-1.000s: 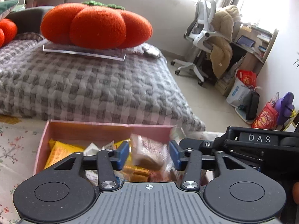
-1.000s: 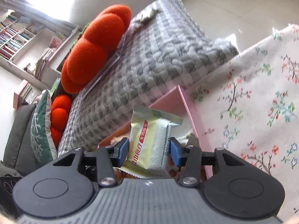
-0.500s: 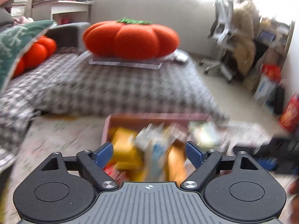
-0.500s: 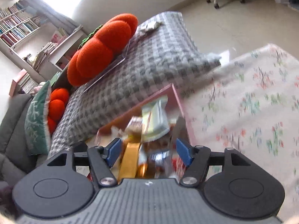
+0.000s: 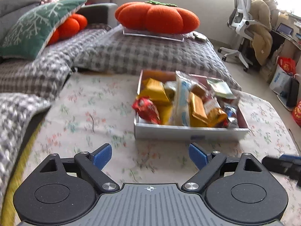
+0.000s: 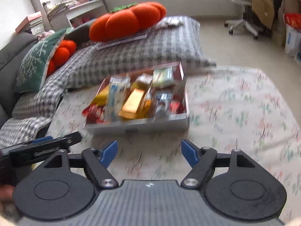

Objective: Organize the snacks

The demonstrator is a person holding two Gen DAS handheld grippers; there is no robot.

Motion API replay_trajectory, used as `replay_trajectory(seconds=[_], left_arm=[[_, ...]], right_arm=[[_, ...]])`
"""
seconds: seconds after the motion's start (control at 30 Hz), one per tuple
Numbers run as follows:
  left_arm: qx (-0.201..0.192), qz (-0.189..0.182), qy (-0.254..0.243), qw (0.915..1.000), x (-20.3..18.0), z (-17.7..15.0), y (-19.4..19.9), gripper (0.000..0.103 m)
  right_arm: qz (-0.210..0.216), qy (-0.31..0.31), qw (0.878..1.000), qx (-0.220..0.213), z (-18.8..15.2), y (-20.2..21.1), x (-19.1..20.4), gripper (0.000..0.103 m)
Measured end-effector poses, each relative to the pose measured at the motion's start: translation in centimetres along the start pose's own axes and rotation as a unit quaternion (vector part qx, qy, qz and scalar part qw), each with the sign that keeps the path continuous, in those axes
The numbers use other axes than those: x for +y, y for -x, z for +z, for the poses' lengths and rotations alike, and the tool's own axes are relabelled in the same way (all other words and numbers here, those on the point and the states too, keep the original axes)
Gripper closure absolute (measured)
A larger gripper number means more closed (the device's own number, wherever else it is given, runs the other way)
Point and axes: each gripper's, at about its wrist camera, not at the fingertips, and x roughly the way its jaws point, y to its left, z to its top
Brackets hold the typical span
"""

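Observation:
A shallow box [image 5: 190,131] with a pink inside sits on the floral cloth, heaped with several wrapped snacks: a red packet [image 5: 147,110], gold bars [image 5: 196,107], a white-blue pack [image 5: 181,98] and a green-white one [image 5: 220,88]. The same box [image 6: 135,124] shows in the right wrist view. My left gripper [image 5: 150,155] hovers in front of the box, its jaws opening wide with nothing between them. My right gripper [image 6: 149,153] is also short of the box, jaws opening and empty.
The floral-cloth table [image 5: 94,113] borders a grey checked sofa [image 5: 141,50] with a big orange pumpkin cushion [image 5: 158,17] and a green cushion [image 5: 35,30]. A white office chair [image 5: 242,24] and bags stand on the floor at the right.
Both grippers let go of their snack packets into the box and opened. Both pulled back from the box, which now lies farther ahead.

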Motion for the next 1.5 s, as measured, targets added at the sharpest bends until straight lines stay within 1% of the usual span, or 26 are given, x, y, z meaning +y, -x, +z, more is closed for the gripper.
replay_trajectory(seconds=[0.07,0.1,0.17,0.27,0.37,0.4,0.47,0.53,0.63,0.73,0.83,0.93,1.07,1.2,1.33,1.5], left_arm=[[-0.006,0.006,-0.007,0.9999,-0.4,-0.8,0.8,0.011],[-0.011,0.012,-0.014,0.9998,-0.5,-1.2,1.3,0.009],[-0.017,0.017,-0.031,0.9992,-0.9,-2.0,2.0,0.007],[-0.020,0.024,-0.051,0.9982,-1.1,-3.1,3.1,0.006],[-0.021,0.041,-0.057,0.9973,-0.8,-3.8,3.6,0.005],[-0.022,0.046,-0.059,0.9970,-0.8,-3.9,3.7,0.004],[-0.022,0.053,-0.063,0.9964,-0.8,-4.2,3.8,0.003],[-0.020,0.052,-0.065,0.9963,-0.9,-4.1,3.9,0.003],[-0.028,0.056,-0.062,0.9961,-0.9,-4.0,4.2,0.001],[-0.032,0.060,-0.066,0.9955,-1.0,-3.9,4.2,0.000],[-0.030,0.053,-0.060,0.9963,-0.8,-3.9,4.3,0.000],[-0.030,0.047,-0.053,0.9971,-0.5,-3.8,4.4,0.000],[-0.017,0.038,-0.055,0.9976,-0.6,-3.8,3.9,0.000],[-0.019,0.028,-0.057,0.9978,-0.6,-3.9,3.9,0.000],[-0.021,0.032,-0.056,0.9977,-0.4,-3.9,3.9,0.000],[-0.021,0.027,-0.050,0.9982,-0.1,-3.9,3.9,0.000]], right_arm=[[0.001,0.006,1.000,0.010,-0.9,0.3,0.5,0.031],[-0.001,0.014,1.000,0.012,-1.5,0.7,0.9,0.031],[0.001,0.029,0.999,0.017,-2.4,1.2,1.7,0.025],[0.006,0.038,0.999,0.024,-3.7,2.0,2.5,0.020],[-0.003,0.048,0.998,0.030,-4.8,2.3,3.2,0.019],[-0.006,0.052,0.998,0.031,-5.0,2.3,3.3,0.018],[-0.010,0.058,0.998,0.028,-5.3,2.4,3.5,0.012],[-0.017,0.056,0.998,0.025,-5.3,2.3,3.5,0.007],[-0.023,0.039,0.998,0.033,-5.3,2.0,3.3,0.006],[-0.024,0.043,0.998,0.027,-5.4,2.0,3.5,0.002],[-0.038,0.055,0.998,0.023,-5.5,1.8,3.6,0.001],[-0.042,0.059,0.997,0.023,-5.5,1.7,3.6,0.001],[-0.054,0.062,0.996,0.017,-5.5,1.4,3.6,0.001],[-0.056,0.056,0.997,0.022,-5.4,1.0,3.4,0.001],[-0.062,0.062,0.996,0.021,-5.5,0.8,3.6,0.001],[-0.062,0.066,0.996,0.015,-5.6,0.7,3.7,0.001]])
